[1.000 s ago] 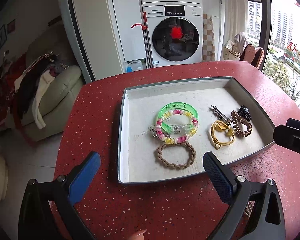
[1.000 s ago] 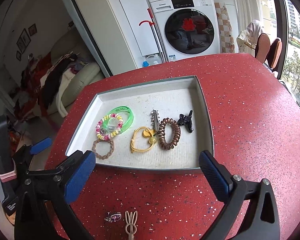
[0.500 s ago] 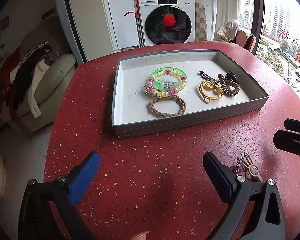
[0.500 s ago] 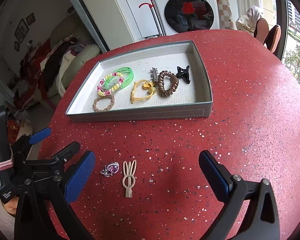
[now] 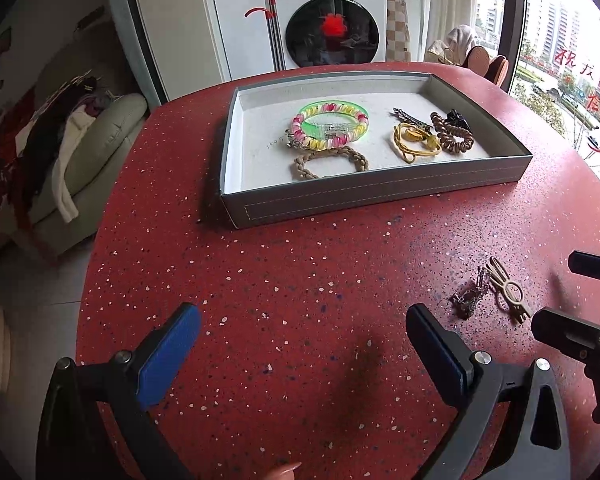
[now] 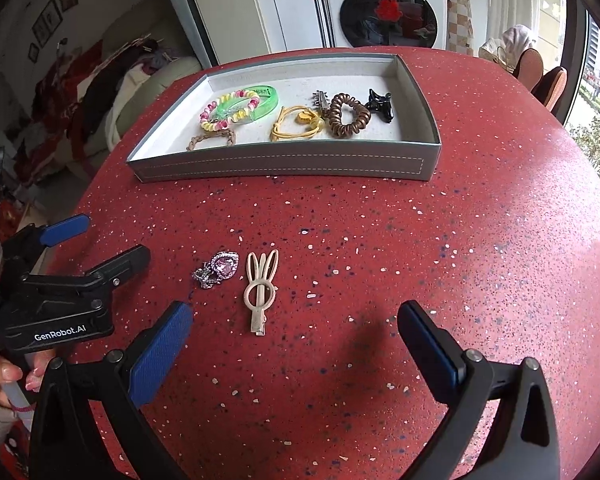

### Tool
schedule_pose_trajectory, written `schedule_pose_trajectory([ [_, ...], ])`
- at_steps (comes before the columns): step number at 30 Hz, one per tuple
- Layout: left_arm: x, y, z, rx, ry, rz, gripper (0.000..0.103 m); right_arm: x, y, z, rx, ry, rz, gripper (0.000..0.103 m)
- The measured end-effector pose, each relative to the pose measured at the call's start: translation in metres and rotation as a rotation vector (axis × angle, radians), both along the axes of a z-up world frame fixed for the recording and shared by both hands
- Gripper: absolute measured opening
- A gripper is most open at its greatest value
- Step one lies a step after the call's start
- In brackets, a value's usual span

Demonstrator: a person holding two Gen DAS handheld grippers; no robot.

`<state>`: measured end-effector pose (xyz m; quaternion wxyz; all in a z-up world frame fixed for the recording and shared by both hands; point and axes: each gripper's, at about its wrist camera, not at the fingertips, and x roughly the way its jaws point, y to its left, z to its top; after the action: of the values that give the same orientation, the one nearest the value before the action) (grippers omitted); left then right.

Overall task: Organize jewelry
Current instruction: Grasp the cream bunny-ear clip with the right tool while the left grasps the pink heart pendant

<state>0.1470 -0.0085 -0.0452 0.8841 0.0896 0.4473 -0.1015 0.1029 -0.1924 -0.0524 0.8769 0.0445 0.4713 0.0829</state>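
A grey tray (image 5: 340, 200) (image 6: 284, 166) stands on the red table. It holds a green bangle (image 5: 342, 126), a beaded bracelet, a braided band (image 5: 330, 160), a yellow tie (image 6: 296, 124), a brown coil tie (image 6: 348, 116), a silver clip and a black claw clip (image 6: 380, 105). On the table in front lie a beige rabbit-shaped hair clip (image 6: 260, 292) (image 5: 508, 290) and a pink gem brooch (image 6: 218, 268) (image 5: 470, 296). My left gripper (image 5: 304, 352) is open and empty, left of them. My right gripper (image 6: 296, 340) is open and empty, just behind the clip.
The red speckled table (image 6: 460, 240) is round, with its edge close on the left and right. A washing machine (image 5: 332, 20), a sofa with clothes (image 5: 60, 152) and chairs by a window stand beyond it.
Both grippers have pulled back from the tray toward the table's near side. The hair clip and brooch have come into view in front of the right gripper. Both stay open.
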Motion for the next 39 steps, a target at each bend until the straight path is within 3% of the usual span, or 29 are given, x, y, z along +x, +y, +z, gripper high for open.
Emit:
schedule_pose_trajectory([
  [4, 0.001, 0.002, -0.001, -0.011, 0.009, 0.008, 0.103, 0.002, 0.012, -0.004, -0.030, 0.004, 0.027, 0.076],
  [12, 0.001, 0.002, -0.001, -0.025, 0.013, -0.006, 0.103, 0.001, 0.025, -0.007, -0.113, -0.021, 0.054, 0.052],
  [18, -0.002, -0.009, 0.001, -0.040, 0.017, -0.055, 0.103, -0.001, 0.024, -0.006, -0.159, -0.043, 0.055, 0.021],
  [37, -0.007, -0.059, -0.007, -0.044, 0.047, -0.223, 0.103, -0.001, -0.007, -0.005, -0.068, -0.047, -0.025, 0.020],
  [38, -0.007, -0.060, -0.008, -0.045, 0.049, -0.228, 0.102, -0.001, -0.008, -0.005, -0.062, -0.047, -0.027, 0.020],
  [39, -0.007, -0.062, -0.009, -0.043, 0.052, -0.232, 0.093, -0.001, -0.009, -0.005, -0.057, -0.046, -0.028, 0.020],
])
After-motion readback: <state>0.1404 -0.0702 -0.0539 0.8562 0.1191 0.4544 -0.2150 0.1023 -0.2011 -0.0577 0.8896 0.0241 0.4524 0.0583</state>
